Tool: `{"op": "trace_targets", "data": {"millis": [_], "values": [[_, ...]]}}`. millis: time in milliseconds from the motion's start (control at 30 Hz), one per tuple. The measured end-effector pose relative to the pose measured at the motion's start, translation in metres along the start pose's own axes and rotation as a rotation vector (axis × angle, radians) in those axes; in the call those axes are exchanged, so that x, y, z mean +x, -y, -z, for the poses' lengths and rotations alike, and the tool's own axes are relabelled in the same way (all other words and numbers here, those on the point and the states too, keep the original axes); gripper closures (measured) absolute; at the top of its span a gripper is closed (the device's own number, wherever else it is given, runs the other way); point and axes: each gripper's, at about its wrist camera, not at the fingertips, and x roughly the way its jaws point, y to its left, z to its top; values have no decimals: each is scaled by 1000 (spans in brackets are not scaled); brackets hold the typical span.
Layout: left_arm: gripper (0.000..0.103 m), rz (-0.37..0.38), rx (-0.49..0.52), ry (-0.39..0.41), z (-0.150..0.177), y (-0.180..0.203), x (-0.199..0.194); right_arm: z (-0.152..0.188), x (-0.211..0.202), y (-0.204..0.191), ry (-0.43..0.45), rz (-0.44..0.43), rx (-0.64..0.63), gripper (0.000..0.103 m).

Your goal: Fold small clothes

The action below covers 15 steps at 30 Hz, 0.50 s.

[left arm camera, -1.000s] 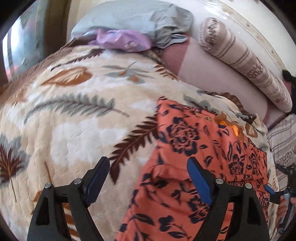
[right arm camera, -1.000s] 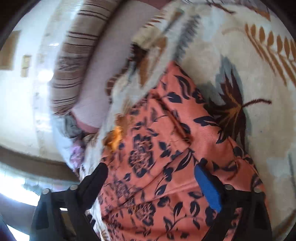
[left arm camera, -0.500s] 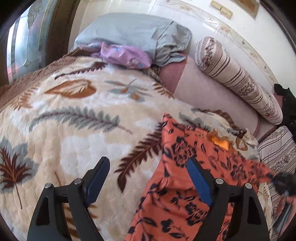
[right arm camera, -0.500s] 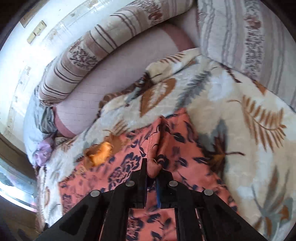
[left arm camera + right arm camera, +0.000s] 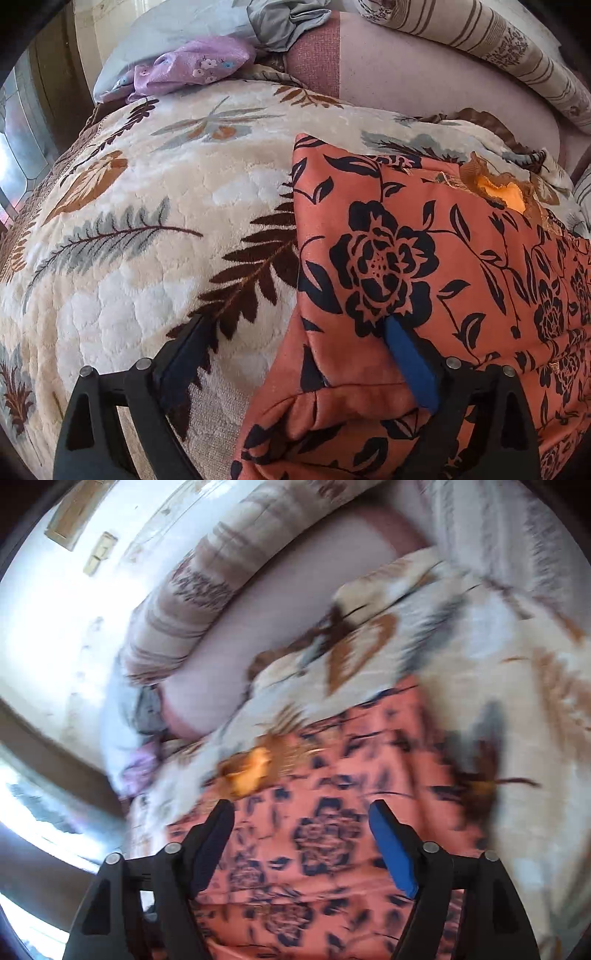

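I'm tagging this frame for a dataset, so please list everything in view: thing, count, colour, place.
garment: one, orange with dark floral print, on the blanket, partly folded.
blanket: one, cream with brown and grey leaves, covers the bed.
bolster: one, beige and brown striped, far edge by the wall.
purple cloth: one, lilac with small flowers, far left.
grey cloth: one, grey-blue, behind the purple cloth.
left tool: one, black with blue pads, open over the garment's edge.
right tool: one, black and blue, open above the garment.
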Motion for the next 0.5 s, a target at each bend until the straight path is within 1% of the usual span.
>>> {"op": "trace_targets", "data": {"millis": [33,67,100,133,167,233,267,300,333,367,400,433,467,500], "values": [[7,-4,5,-3,-1,0,-2,-4,15,7,-34,-20,16,17],[9,-3,3,-6,-3,0,-6,-7,34,20,-66,6,49,17],[9,6,-4,-2,-8,-1,-13,-9,53,41,-114,87,119,18],[9,28,-16,27,-14,-2,-23,-11,61,50,-141,76,164,21],[9,55,-29,78,-21,-5,-35,-14,60,50,-128,39,176,20],[9,81,-48,177,-35,-9,-51,-22,47,34,-79,-18,120,20],[9,85,-56,191,-44,-9,-49,-26,44,30,-64,-41,98,20],[9,85,-59,173,-51,-7,-40,-31,46,28,-57,-51,91,19],[9,75,-63,122,-57,-6,-24,-35,50,28,-53,-41,89,18],[9,36,-69,43,-58,-5,-1,-38,59,37,-60,11,88,15],[4,-9,-71,-51,-57,-5,25,-39,72,48,-89,45,103,15],[0,9,-95,-62,-55,-9,38,-37,80,57,-91,10,130,15],[0,14,-107,-1,-54,-11,35,-38,75,54,-60,-1,118,16],[0,9,-96,-13,-55,-9,35,-37,69,46,-63,12,93,16]]}}
